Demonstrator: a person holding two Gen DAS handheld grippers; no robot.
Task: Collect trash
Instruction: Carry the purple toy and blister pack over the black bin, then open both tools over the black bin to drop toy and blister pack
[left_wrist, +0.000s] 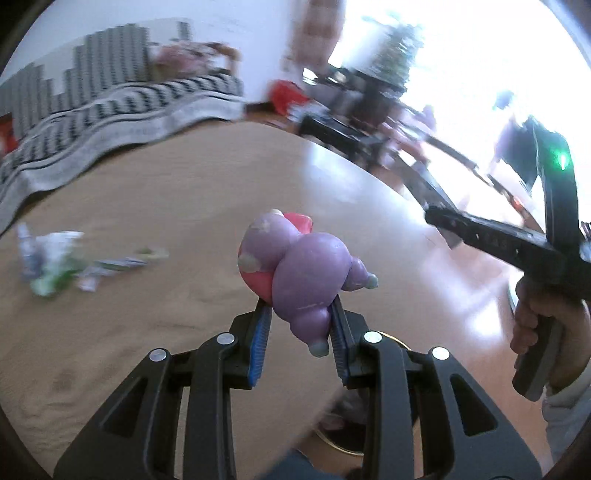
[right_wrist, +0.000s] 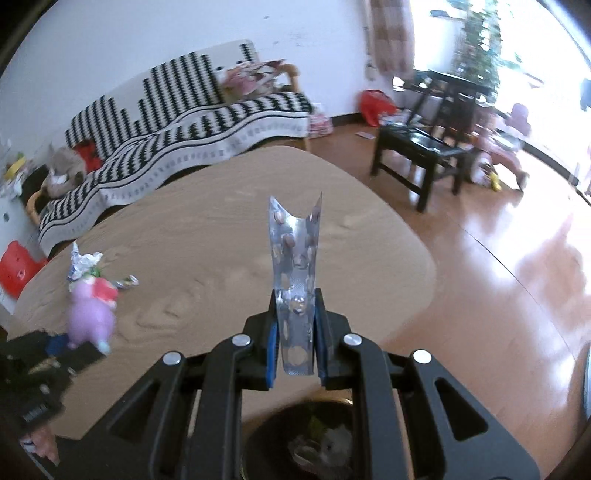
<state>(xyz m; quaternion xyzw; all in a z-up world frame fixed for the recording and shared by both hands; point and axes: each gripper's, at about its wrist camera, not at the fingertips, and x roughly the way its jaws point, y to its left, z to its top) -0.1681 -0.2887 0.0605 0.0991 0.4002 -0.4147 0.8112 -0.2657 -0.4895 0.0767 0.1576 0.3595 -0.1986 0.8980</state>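
Observation:
My left gripper (left_wrist: 301, 319) is shut on a purple and pink rubber toy (left_wrist: 295, 266), held above the wooden table (left_wrist: 166, 206); the same toy (right_wrist: 92, 314) shows at the left of the right wrist view. My right gripper (right_wrist: 295, 325) is shut on a silver pill blister strip (right_wrist: 295, 258) that stands up between the blue pads. Crumpled wrappers (left_wrist: 55, 258) lie on the table's left part, also seen as foil scraps (right_wrist: 85, 264) behind the toy. A dark bin with trash inside (right_wrist: 317, 443) sits just below the right gripper, beside the table's near edge.
A sofa with a black and white throw (right_wrist: 177, 122) stands behind the table. A black chair (right_wrist: 421, 147) and a dark table are on the shiny wood floor at the right. The other hand-held gripper (left_wrist: 517, 243) and a hand (left_wrist: 532, 325) show at the right of the left wrist view.

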